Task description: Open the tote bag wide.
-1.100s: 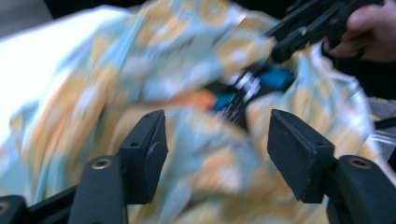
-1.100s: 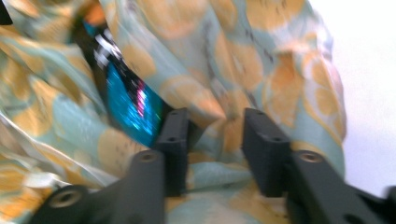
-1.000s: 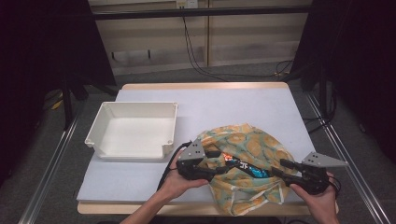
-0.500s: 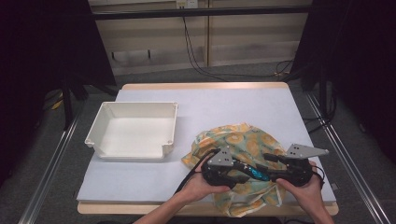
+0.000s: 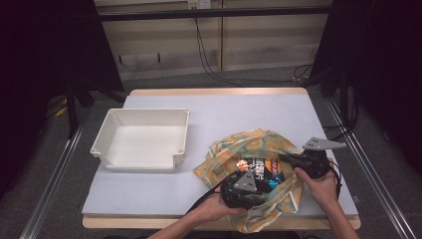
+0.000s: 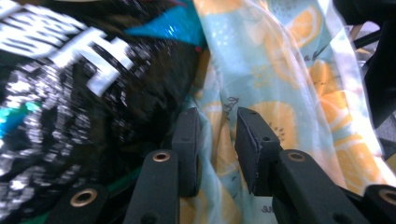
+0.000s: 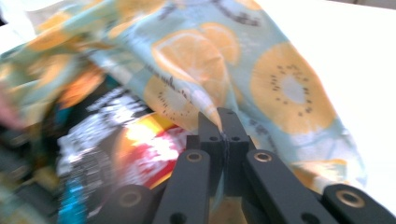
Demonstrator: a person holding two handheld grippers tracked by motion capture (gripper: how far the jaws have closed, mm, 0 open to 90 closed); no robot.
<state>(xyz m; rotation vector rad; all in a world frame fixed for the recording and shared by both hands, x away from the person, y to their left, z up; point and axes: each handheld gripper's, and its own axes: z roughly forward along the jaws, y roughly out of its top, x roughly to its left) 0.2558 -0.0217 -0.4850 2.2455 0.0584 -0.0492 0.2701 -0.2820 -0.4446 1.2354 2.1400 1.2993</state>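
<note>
Snack bag [image 5: 259, 172] half wrapped: right gripper [image 7: 223, 122] pinches the cloth [image 5: 259, 144] over it; left gripper [image 6: 215, 140], closing, straddles a fold beside it.

Plenty of open tabletop behind and to the far side of the crumpled orange-and-teal fruit-print cloth [image 5: 259, 149], so that's the easy way in. The cloth's folds bunch up round the shiny black snack bag [image 5: 259, 172], crowding access there. The white rectangular plastic tray [image 5: 142, 137] blocks its left side, with just a narrow lane between.
</note>
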